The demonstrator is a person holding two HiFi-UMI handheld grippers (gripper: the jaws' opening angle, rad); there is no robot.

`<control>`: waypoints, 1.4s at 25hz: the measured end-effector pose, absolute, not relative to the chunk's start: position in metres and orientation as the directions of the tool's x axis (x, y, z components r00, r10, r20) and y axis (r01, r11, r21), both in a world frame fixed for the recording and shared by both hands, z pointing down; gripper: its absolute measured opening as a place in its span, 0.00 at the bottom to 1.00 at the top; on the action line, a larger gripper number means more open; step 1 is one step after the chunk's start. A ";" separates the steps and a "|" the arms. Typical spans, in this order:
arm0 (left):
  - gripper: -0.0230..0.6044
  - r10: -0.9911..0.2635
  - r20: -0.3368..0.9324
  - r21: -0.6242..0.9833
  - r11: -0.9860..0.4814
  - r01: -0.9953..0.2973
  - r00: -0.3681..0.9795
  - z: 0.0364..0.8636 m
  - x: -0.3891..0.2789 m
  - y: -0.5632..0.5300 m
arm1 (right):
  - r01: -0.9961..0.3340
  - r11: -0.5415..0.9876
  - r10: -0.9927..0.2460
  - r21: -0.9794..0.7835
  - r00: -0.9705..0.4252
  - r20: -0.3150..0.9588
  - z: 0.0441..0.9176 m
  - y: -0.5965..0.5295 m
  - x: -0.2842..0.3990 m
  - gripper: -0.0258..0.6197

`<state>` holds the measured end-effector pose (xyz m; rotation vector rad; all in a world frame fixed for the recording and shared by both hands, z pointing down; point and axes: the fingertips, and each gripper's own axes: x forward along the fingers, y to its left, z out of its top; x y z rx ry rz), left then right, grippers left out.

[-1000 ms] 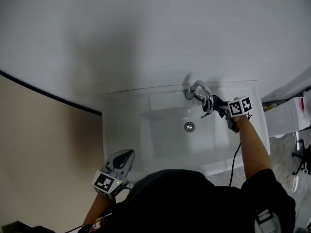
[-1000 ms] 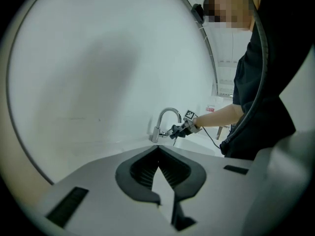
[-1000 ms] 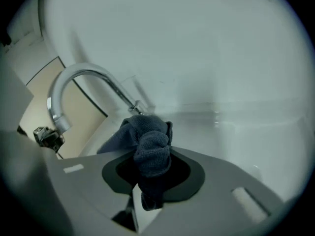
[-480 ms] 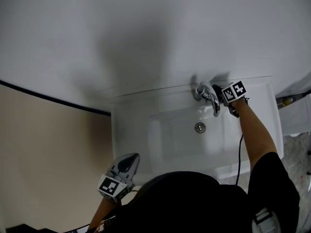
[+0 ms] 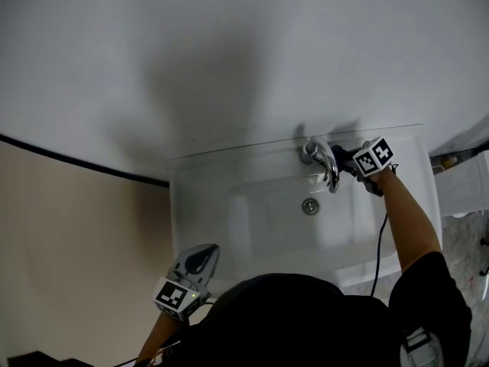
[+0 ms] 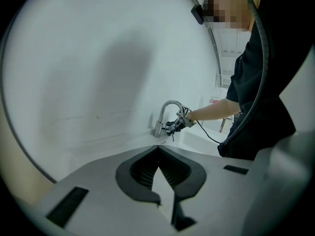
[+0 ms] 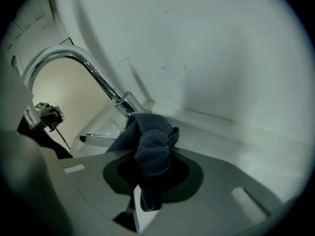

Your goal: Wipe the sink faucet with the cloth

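Observation:
A chrome gooseneck faucet (image 5: 321,155) stands at the back rim of the white sink (image 5: 199,205). My right gripper (image 5: 348,161) is just to its right, low by the faucet's base, shut on a bunched dark blue-grey cloth (image 7: 150,141). Its jaws have just been closing on the cloth. In the right gripper view the cloth touches the faucet's stem (image 7: 125,102) near the base, under the arched spout (image 7: 78,68). My left gripper (image 5: 200,260) hangs by the sink's front left corner, shut and empty. It points at the faucet (image 6: 167,113) from afar.
The drain (image 5: 309,206) sits mid-basin below the spout. The faucet's lever (image 7: 98,137) juts out to the left of the cloth. A black cable (image 5: 378,243) trails from the right gripper along the person's arm. A white wall rises close behind the sink. White fixtures (image 5: 466,182) stand at the right edge.
The right gripper has shifted a little beside the faucet and rolled, its marker cube now tilted. The left gripper has stayed by the sink's front corner. The head view has drifted slightly.

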<state>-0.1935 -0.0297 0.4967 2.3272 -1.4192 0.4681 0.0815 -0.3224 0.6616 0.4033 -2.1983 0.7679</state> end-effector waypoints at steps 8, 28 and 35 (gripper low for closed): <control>0.04 -0.770 0.478 0.127 -0.416 -0.901 0.423 0.498 -0.195 -0.021 | -0.446 0.884 -0.123 -0.143 -0.515 0.848 0.663 -0.356 0.060 0.13; 0.04 -0.835 0.373 0.139 -0.381 -0.914 0.405 0.492 -0.225 -0.004 | -0.243 0.968 -0.153 0.056 -0.401 0.903 0.507 -0.356 -0.018 0.13; 0.04 -0.838 0.336 0.151 -0.402 -0.903 0.430 0.490 -0.220 -0.003 | -0.395 0.917 -0.209 0.049 -0.372 0.904 0.503 -0.358 -0.014 0.13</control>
